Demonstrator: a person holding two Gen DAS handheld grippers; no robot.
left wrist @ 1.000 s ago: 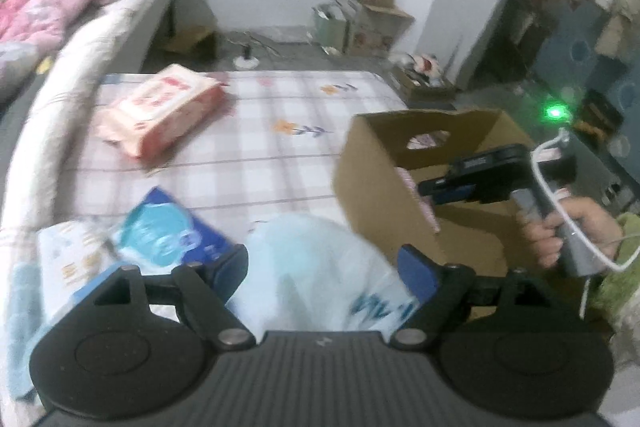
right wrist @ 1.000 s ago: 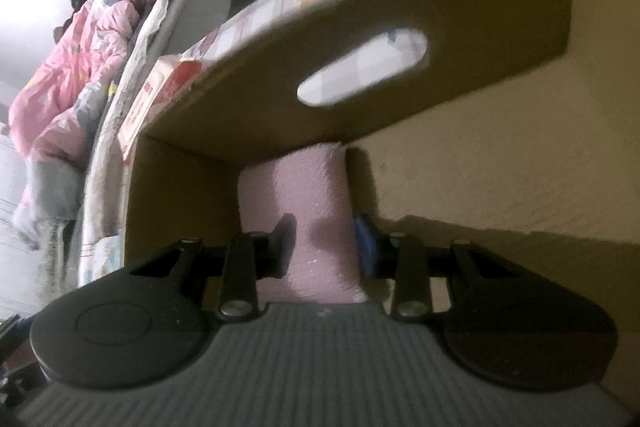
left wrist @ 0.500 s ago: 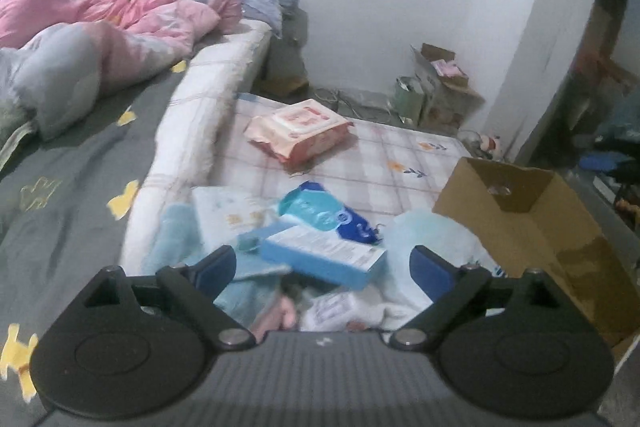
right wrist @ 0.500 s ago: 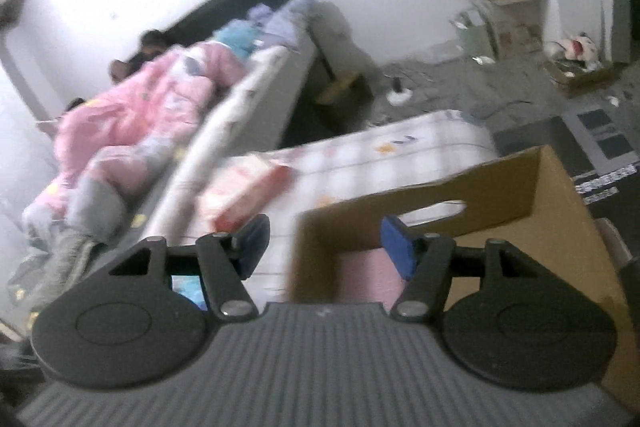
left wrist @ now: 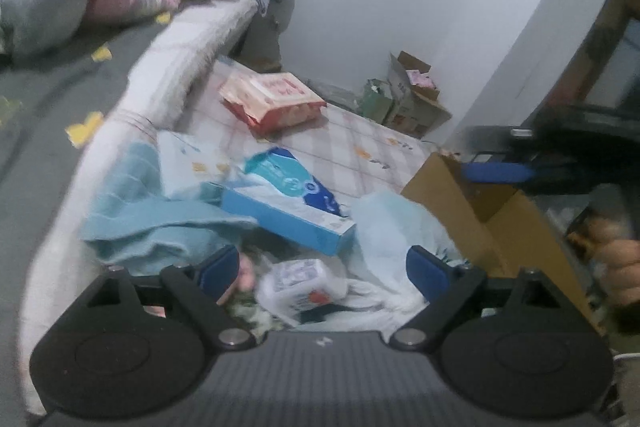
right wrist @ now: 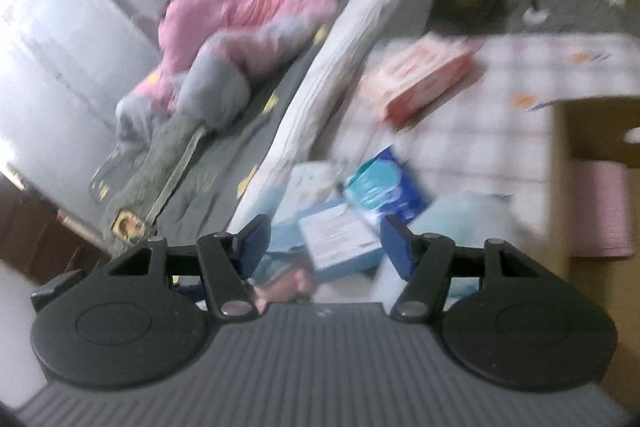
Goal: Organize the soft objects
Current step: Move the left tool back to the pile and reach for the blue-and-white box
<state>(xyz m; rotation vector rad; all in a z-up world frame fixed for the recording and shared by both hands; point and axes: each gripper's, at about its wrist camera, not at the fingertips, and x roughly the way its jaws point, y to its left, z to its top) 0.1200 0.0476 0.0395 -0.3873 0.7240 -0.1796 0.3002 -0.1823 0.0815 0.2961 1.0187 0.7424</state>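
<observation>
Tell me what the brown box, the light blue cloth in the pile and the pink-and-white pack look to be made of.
Brown box: corrugated cardboard by its look, matte brown, with stiff flat walls and a cut handle slot.
Light blue cloth: probably terry or fleece, given its soft folds and ribbed nap; blur leaves the weave open.
Pink-and-white pack: seemingly thin printed plastic film, slightly glossy and creased at the ends.

Both wrist cameras overlook the shared pile.
</observation>
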